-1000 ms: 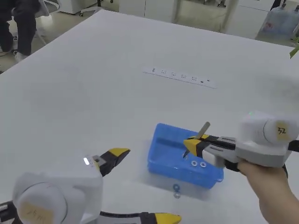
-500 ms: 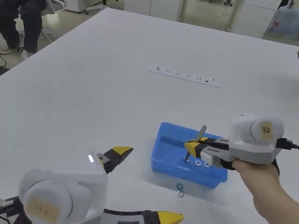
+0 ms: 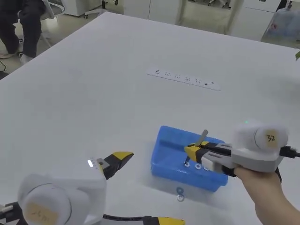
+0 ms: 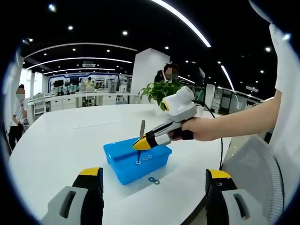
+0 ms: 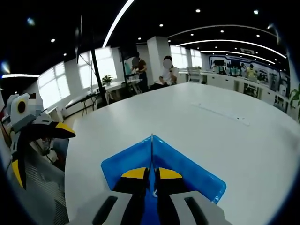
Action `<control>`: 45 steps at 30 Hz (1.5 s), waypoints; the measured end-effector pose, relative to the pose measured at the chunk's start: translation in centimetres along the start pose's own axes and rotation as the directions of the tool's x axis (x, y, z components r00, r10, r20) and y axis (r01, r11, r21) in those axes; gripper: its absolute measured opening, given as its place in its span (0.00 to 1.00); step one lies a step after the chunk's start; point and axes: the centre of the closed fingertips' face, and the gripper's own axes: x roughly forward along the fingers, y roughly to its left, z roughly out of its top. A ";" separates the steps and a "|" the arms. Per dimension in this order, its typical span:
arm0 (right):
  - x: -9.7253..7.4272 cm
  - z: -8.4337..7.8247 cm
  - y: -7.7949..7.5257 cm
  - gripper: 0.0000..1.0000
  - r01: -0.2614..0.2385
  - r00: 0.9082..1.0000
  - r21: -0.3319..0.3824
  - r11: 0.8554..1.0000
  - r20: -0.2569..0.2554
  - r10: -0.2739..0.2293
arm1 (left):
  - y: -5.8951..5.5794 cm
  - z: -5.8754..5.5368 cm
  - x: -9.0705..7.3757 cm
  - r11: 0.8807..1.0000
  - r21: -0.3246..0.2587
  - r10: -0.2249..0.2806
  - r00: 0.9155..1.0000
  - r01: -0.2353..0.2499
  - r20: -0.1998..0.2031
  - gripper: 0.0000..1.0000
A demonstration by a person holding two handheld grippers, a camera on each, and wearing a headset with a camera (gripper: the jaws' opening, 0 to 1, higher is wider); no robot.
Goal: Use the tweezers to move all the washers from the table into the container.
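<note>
A blue container [image 3: 164, 154] sits on the white table, with a few washers [image 3: 198, 166] lying inside. Two more washers [image 3: 180, 191] lie on the table just in front of it. My right gripper [image 3: 189, 150] is shut on the metal tweezers [image 3: 202, 137] and hangs over the container; the tweezers' tip points down into it near the washers. In the right gripper view the tweezers [image 5: 151, 149] run forward between the shut jaws over the container [image 5: 192, 176]. My left gripper [image 4: 153, 176] is open and holds nothing, a short way left of the container [image 4: 123, 164].
A white power strip [image 3: 183, 78] lies further back on the table. A seated person [image 3: 21, 21] is at the far left beyond the table's edge. Bare tabletop spreads left of and behind the container.
The view has shifted a little. The right gripper stays over the container with the tweezers, now slightly lower and more level. The left gripper has kept its place, open.
</note>
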 end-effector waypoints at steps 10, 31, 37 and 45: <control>-3.3 2.1 1.5 0.04 0.004 0.995 0.015 1.000 0.100 -0.005 | 0.0 0.0 0.0 1.000 0.000 -0.004 1.000 0.004 -0.001 0.92; -3.1 -3.5 6.6 0.04 -0.135 0.991 0.040 0.990 0.021 0.134 | 0.0 -0.1 0.0 1.000 -0.005 -0.004 1.000 0.004 -0.005 0.92; -2.6 -4.3 6.6 0.04 -0.129 0.991 0.005 0.992 -0.014 0.129 | -0.1 -0.2 0.0 1.000 -0.004 -0.005 1.000 0.005 -0.007 0.92; -2.3 -4.7 6.8 0.04 -0.131 0.991 -0.041 0.990 -0.042 0.130 | 0.0 -0.2 -0.1 1.000 -0.005 -0.002 1.000 0.002 -0.007 0.92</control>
